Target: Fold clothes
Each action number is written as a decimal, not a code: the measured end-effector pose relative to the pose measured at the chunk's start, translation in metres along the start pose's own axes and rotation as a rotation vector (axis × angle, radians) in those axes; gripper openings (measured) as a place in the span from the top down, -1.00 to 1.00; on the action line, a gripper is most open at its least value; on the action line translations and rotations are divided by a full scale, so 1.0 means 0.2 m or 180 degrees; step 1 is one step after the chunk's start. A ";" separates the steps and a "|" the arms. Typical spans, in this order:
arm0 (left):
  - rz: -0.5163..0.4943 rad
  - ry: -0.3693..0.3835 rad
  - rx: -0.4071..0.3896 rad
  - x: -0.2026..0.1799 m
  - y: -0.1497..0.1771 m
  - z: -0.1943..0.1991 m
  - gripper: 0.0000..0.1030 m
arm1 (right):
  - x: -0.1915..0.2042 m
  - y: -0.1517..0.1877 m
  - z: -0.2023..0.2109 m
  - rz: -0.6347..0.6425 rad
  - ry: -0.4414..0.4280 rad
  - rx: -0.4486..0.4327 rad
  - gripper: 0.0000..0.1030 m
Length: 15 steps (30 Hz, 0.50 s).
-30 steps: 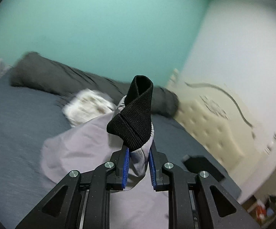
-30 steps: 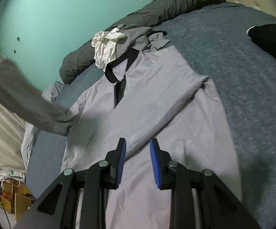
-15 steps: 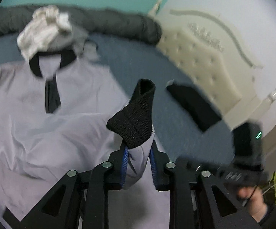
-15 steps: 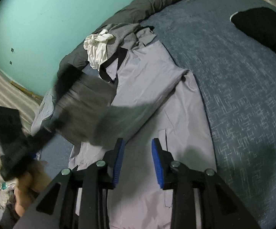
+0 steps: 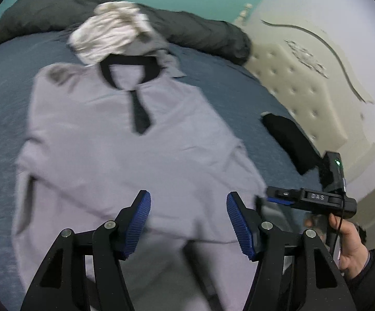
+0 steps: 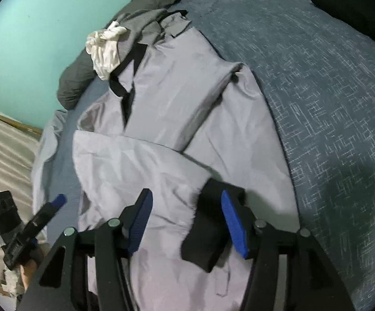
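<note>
A pale grey jacket [image 5: 125, 150] with a black collar and zip lies spread on the blue bed cover [image 6: 330, 103]. One sleeve [image 6: 141, 165] is folded across its front, and that sleeve's black cuff [image 6: 208, 230] rests on the cloth. My left gripper [image 5: 188, 220] hovers low over the jacket's lower part, jaws opening, nothing between them. My right gripper [image 6: 186, 220] is over the cuff, jaws opening; the cuff lies between them and beside the right pad, not pinched. In each wrist view a hand holds the other gripper [image 5: 265, 202] [image 6: 55, 202] at the jacket's edge.
A crumpled white garment [image 5: 109, 36] and a grey one [image 6: 146, 23] sit above the collar. A dark grey rolled duvet [image 5: 200, 33] runs along the teal wall. A black garment [image 5: 288, 140] lies on the bed near the cream padded headboard [image 5: 304, 77].
My left gripper came down over the jacket and let go of the black cuff, which now lies on the cloth. Both grippers' jaws stand wider than before.
</note>
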<state>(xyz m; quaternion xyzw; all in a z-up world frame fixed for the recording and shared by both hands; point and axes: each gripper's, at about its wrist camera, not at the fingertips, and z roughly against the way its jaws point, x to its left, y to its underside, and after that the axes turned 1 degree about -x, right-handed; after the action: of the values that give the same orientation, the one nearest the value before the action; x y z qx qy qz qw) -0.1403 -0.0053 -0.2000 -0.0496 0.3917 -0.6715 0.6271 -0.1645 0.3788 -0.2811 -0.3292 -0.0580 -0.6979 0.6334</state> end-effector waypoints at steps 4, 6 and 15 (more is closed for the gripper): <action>0.0204 -0.0253 -0.0101 0.26 0.01 0.10 -0.26 | -0.01 0.00 -0.05 0.0190 0.0205 0.0038 -0.09; 0.0319 -0.0383 -0.0166 0.39 0.01 0.15 -0.26 | -0.01 0.01 -0.09 0.0290 0.0276 0.0093 -0.09; 0.0650 -0.0778 -0.0282 0.80 0.03 0.18 -0.25 | 0.03 0.01 -0.07 0.0443 0.0620 0.0019 0.18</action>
<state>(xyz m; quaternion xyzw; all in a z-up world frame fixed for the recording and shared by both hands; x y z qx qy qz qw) -0.1491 -0.1629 -0.2468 -0.1185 0.3448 -0.5753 0.7322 -0.1676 0.3663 -0.2907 -0.2612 0.0248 -0.6807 0.6840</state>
